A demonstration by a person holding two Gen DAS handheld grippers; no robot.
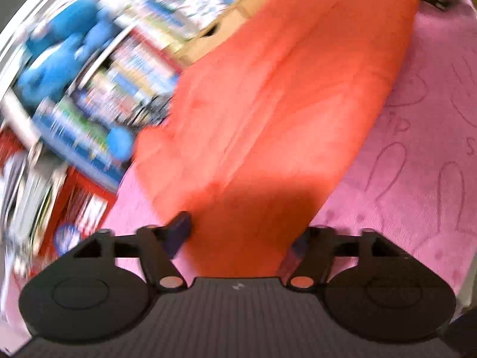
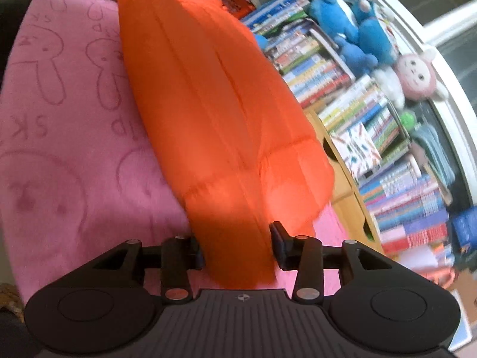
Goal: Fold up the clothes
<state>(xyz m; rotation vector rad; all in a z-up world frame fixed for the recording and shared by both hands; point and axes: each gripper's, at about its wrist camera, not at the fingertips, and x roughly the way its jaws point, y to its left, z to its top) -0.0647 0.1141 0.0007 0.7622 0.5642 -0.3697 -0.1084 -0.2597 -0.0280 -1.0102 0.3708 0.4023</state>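
While we hold both tools on the cloth, this is how things lie:

Garment: an orange garment (image 1: pixel 268 113) is stretched long between our two hand-held grippers, over a pink blanket (image 1: pixel 417 155) printed with rabbit outlines; it runs from the bottom centre of each frame to the top. Seams run lengthwise along it, and a crosswise seam shows in the lower middle of the right wrist view.

Left hand-held gripper (image 1: pixel 240 238): one end of the orange garment passes between its fingers at the bottom of the frame. The fingers stand fairly wide, and the view is blurred, so we cannot tell whether they pinch the cloth.

Right hand-held gripper (image 2: pixel 238 244): the other end of the garment (image 2: pixel 214 113) lies between its fingers, which flank the bunched cloth closely; we judge it gripped.

Surroundings: stacked books (image 2: pixel 342 89) and blue plush toys (image 2: pixel 354 29) sit beyond the garment's far edge, in the upper right of the right wrist view.

Step in hand: we judge the garment is being carried or swung taut by its two ends, part of a fold; whether this is an early fold or a later one, the frames do not settle.

Next move: it calls for both ends kept level and taut, so that the edges meet when the cloth comes to rest on the blanket.
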